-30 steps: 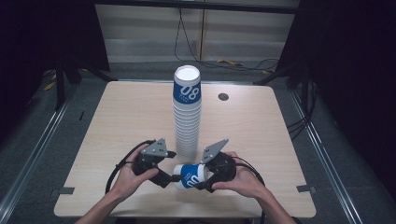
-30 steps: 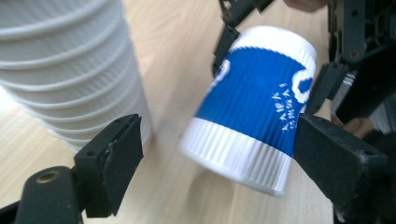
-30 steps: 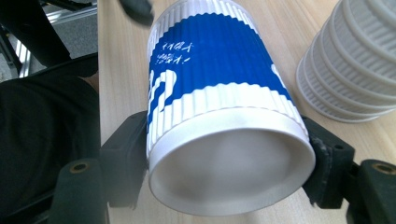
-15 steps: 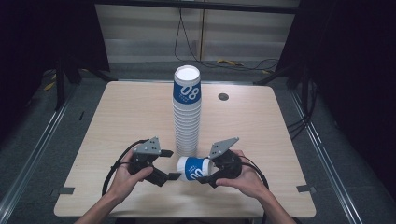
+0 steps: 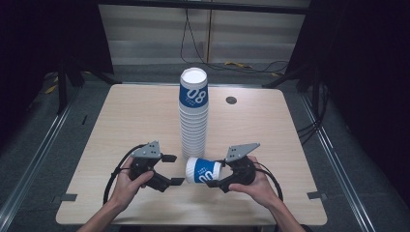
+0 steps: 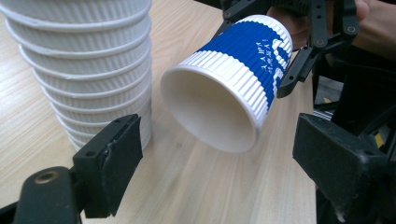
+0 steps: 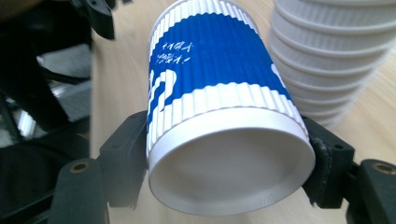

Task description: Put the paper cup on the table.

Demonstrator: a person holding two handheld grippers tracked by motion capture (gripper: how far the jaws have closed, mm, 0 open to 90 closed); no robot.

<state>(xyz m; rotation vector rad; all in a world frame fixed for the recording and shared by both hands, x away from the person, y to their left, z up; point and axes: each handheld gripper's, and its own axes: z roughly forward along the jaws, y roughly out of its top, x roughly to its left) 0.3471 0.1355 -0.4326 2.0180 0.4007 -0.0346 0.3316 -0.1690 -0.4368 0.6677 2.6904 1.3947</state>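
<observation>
I read "08" in white on the blue band of the top cup of the stack [image 5: 193,116]. My right gripper [image 5: 223,175] pinches a ribbed blue-and-white paper cup [image 5: 203,170] on its side, held just in front of the stack's base; my left gripper [image 5: 170,170] is spread wide over the wooden table [image 5: 125,121].

The counter [image 5: 130,121] is pale wood-grain laminate, smooth with a soft sheen. The held cup [image 6: 233,79] looks like paper, its blue-and-white sleeve ribbed in fine vertical corrugations, matt; its inside is smooth white, and its recessed base [image 7: 233,163] is smooth too. The stacked cups [image 5: 193,121] share that ribbed paper look. Each hand-held gripper's jaws look like matt black plastic, faintly grainy.
</observation>
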